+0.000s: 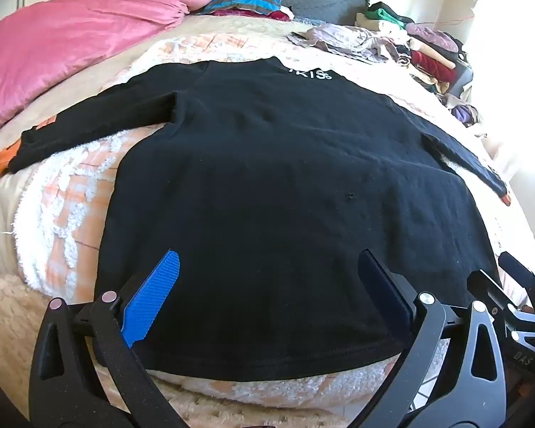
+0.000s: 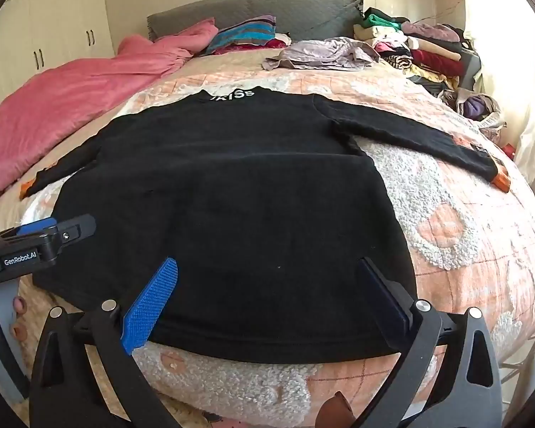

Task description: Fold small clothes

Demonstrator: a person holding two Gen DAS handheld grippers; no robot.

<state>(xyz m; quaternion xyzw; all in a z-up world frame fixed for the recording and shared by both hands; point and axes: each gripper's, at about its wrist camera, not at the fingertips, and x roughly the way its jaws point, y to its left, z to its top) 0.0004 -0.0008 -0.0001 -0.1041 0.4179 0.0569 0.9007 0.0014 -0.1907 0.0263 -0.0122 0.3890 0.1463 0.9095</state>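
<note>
black sweater (image 1: 267, 178) spread flat near the bed (image 2: 463, 235) foot edge, sleeves out. left tool (image 1: 267, 281) and right tool (image 2: 267, 285) both spread wide above its hem, gripping nothing.

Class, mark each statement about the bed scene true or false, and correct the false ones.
1. The black top lies spread flat with both sleeves out to the sides. True.
2. The left gripper has its jaws shut on the hem. False: its jaws are open, holding nothing.
3. A pink blanket lies bunched at the far left of the bed. True.
4. The top's cuffs are green. False: the cuff is orange.
5. The right gripper has its jaws open above the hem. True.
</note>
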